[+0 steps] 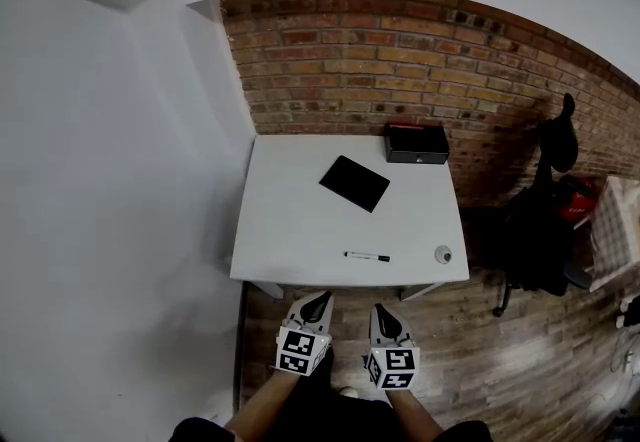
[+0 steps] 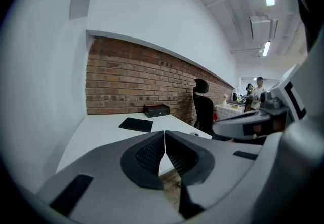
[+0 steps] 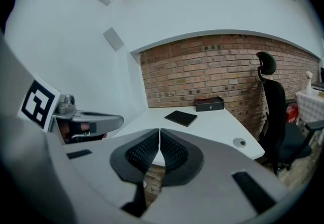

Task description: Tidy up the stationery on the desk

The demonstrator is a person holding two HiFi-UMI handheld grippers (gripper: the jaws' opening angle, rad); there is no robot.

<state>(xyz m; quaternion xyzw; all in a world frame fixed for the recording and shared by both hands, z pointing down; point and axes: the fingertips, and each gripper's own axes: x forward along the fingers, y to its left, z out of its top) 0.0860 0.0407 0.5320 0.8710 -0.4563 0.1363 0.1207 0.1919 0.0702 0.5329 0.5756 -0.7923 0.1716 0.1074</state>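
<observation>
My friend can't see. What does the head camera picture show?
A white desk against a brick wall holds a black notebook, a black box at the back and a pen near the front. The left gripper and right gripper hang just short of it, holding nothing.

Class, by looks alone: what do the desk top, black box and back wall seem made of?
Desk top: smooth matte white, likely laminate or painted board.
Black box: dark, hard-edged, perhaps plastic or metal; unclear.
Back wall: bare red brick, mortar lines visible.
</observation>
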